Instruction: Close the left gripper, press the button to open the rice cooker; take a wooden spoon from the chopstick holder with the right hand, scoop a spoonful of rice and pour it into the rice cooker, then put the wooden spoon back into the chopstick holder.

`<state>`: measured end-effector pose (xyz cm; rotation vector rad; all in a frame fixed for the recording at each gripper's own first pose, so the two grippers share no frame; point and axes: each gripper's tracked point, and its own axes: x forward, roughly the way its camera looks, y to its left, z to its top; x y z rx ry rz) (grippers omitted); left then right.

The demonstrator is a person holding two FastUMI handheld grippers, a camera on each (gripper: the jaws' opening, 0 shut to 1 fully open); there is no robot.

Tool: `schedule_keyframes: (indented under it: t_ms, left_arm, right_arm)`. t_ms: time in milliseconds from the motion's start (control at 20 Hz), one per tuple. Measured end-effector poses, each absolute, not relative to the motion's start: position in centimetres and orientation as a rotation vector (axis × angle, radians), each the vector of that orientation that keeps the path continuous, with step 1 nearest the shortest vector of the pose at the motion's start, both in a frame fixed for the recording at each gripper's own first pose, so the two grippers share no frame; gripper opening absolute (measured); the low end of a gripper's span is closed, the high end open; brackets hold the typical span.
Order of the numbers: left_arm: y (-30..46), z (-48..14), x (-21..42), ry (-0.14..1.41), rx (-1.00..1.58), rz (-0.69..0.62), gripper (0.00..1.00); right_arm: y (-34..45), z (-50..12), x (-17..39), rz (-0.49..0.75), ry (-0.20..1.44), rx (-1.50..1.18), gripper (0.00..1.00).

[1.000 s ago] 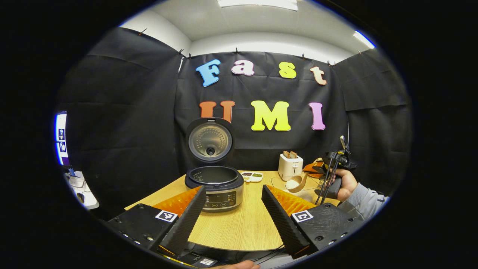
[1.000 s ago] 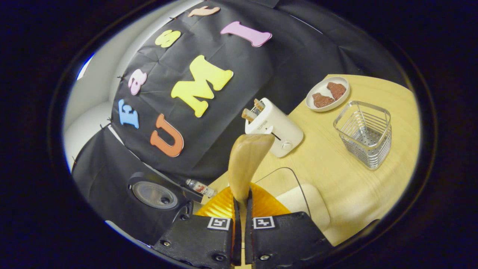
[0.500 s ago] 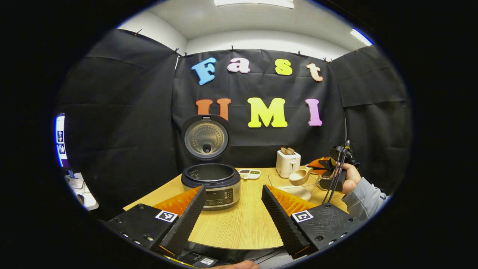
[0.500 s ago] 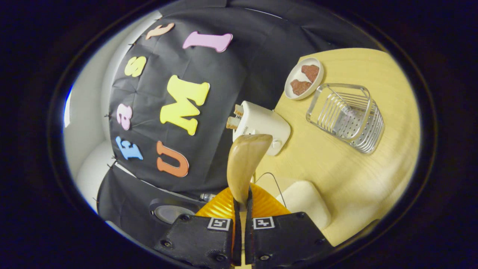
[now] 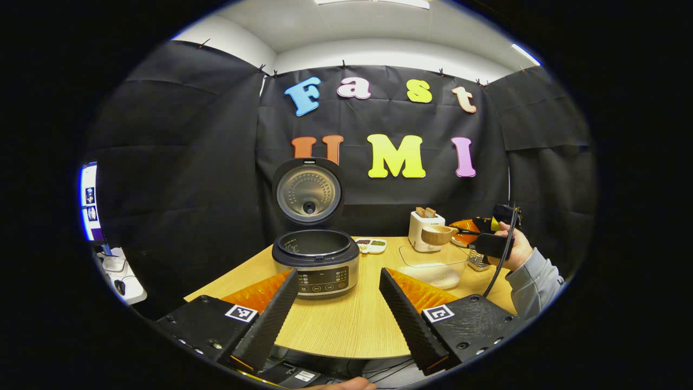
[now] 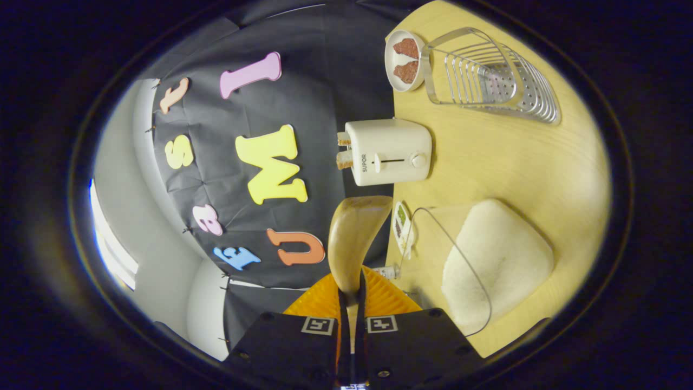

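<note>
Left gripper view, left to right: the cooker (image 5: 316, 264) stands on the counter (image 5: 346, 325) with its lid (image 5: 308, 190) raised. The left hand-held gripper (image 5: 338, 303) is spread wide, holding nothing. The rice bowl (image 5: 433, 267) sits right of the cooker. The right hand-held gripper (image 6: 351, 303) pinches the spoon (image 6: 354, 238) handle, raised above the bowl. The wire holder (image 6: 490, 76) stands beside the toaster (image 6: 389, 151).

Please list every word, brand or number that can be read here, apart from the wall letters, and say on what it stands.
"SUPOR": on the front of the toaster, right gripper view.
Print on the rice cooker panel: too small to read.
Screen at the far left: too small to read.
</note>
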<state>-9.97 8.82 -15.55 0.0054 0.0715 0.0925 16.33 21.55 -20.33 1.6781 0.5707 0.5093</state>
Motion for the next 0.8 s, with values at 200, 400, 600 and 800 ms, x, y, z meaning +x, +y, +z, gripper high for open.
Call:
schedule_keyframes:
  t_ms: [200, 400, 600, 800]
  left_arm:
    - [10.1, -15.1, -10.5, 0.072, 0.014, 0.113, 0.96]
    - [11.3, -14.5, -11.5, 0.055, -0.008, 0.119, 0.95]
    - [13.1, -14.5, -12.6, 0.042, -0.011, 0.148, 0.95]
    - [14.8, -15.3, -13.5, 0.049, -0.006, 0.178, 0.96]
  right_arm:
    - [23.9, -16.8, 16.3, 0.558, 0.549, 1.686, 0.08]
    - [26.7, -14.9, 16.3, 0.576, 0.554, 1.683, 0.08]
    - [31.0, -13.8, 16.6, 0.590, 0.570, 1.625, 0.08]
    - [35.8, -13.1, 16.4, 0.600, 0.611, 1.557, 0.08]
